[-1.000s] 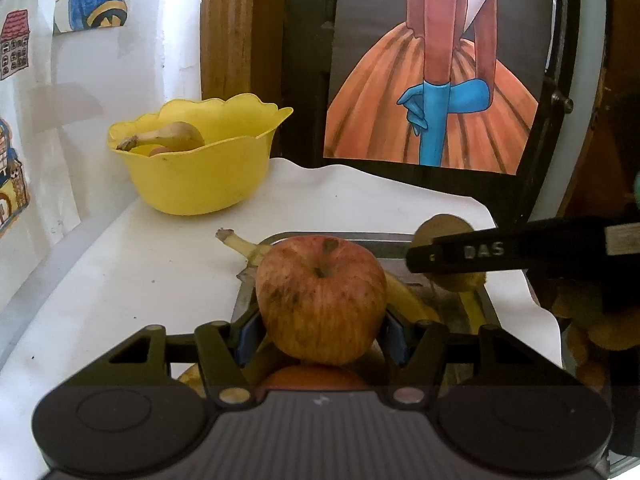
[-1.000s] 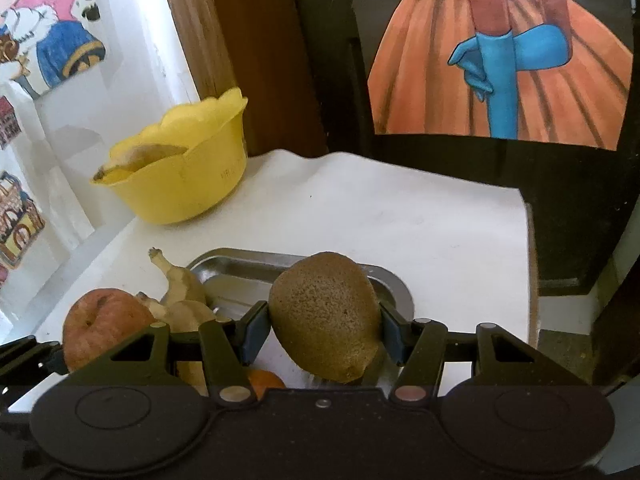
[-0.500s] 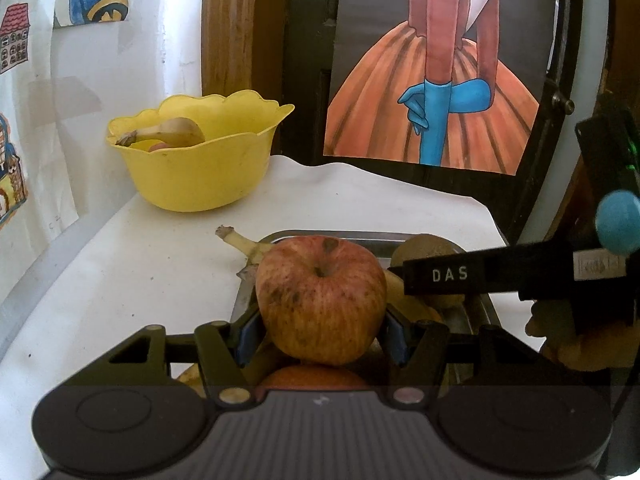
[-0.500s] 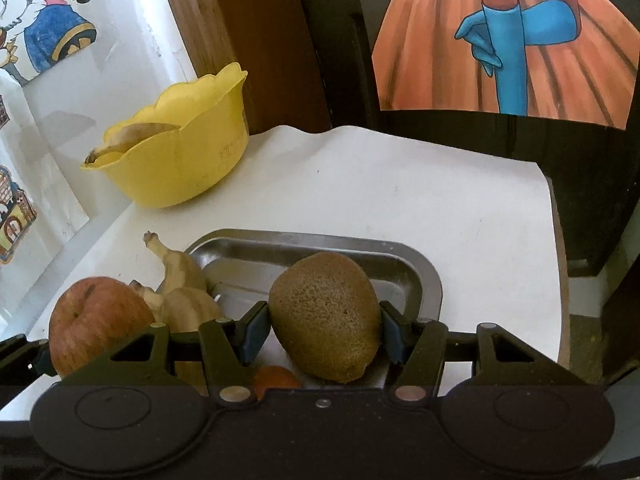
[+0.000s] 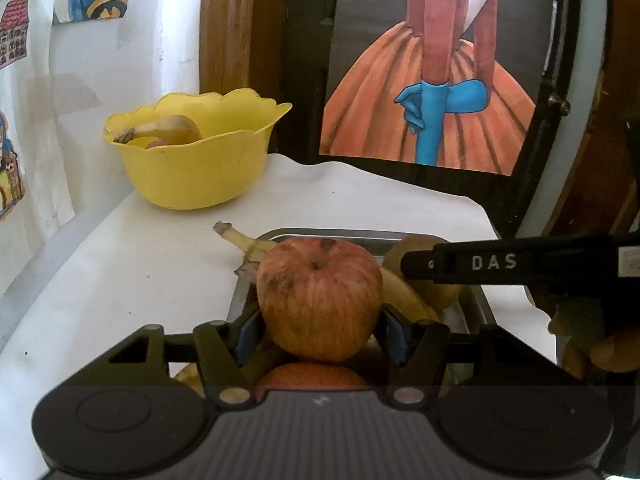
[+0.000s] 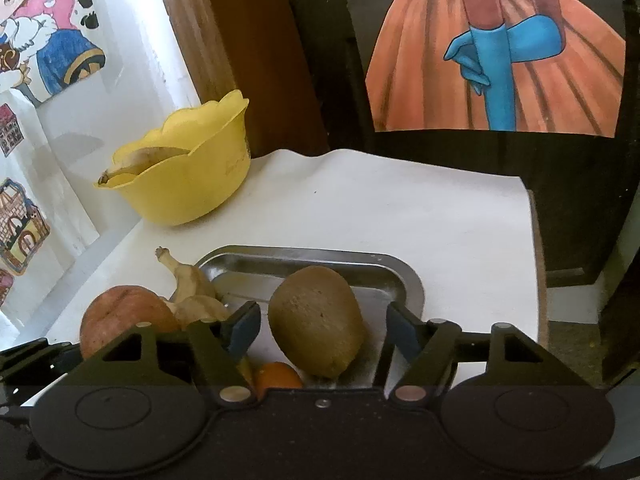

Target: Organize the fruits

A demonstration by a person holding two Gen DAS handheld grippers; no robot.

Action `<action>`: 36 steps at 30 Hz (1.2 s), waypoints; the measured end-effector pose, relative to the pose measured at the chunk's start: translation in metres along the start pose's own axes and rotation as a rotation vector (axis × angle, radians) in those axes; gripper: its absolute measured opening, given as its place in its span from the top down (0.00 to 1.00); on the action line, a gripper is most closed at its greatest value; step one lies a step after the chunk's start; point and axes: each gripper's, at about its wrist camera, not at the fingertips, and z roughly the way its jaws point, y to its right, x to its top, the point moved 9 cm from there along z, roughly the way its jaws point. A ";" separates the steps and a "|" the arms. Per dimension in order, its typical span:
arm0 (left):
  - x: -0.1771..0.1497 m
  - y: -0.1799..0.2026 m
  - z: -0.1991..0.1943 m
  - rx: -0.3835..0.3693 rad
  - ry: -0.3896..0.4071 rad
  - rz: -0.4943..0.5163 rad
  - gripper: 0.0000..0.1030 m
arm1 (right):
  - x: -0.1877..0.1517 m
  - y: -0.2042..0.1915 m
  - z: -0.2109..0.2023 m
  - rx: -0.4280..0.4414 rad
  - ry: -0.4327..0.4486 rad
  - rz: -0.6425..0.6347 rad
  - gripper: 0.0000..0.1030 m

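Observation:
My left gripper (image 5: 318,330) is shut on a red-yellow apple (image 5: 319,299), held just above a steel tray (image 5: 352,235). Bananas (image 5: 256,246) and an orange (image 5: 310,376) lie in the tray under it. My right gripper (image 6: 320,330) is open, its jaws spread apart from a brown kiwi (image 6: 316,320) that rests in the tray (image 6: 404,276). The apple (image 6: 126,314), bananas (image 6: 186,280) and orange (image 6: 278,376) show in the right wrist view too. A yellow bowl (image 5: 196,160) at the far left holds a banana (image 5: 168,130).
The white table top (image 5: 132,272) ends at a wall with pictures on the left and a dark door with a poster (image 5: 432,80) behind. The table's right edge (image 6: 536,260) drops off. The right gripper's body (image 5: 520,264) crosses the left wrist view.
My right gripper has opened and let go of the kiwi, which now sits in the tray. My left gripper still holds the apple in the same place.

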 end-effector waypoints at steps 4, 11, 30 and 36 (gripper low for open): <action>0.000 0.002 -0.004 0.006 0.017 0.002 0.33 | -0.001 0.003 -0.008 -0.003 0.014 0.009 0.28; 0.003 0.004 -0.017 0.029 0.044 0.001 0.26 | -0.004 0.005 -0.025 -0.008 0.042 0.006 0.23; 0.004 -0.008 -0.076 0.145 0.148 -0.051 0.05 | -0.011 0.010 -0.092 0.003 0.122 -0.016 0.11; -0.004 -0.010 -0.096 0.194 0.155 -0.083 0.01 | -0.020 0.006 -0.114 -0.002 0.138 -0.029 0.01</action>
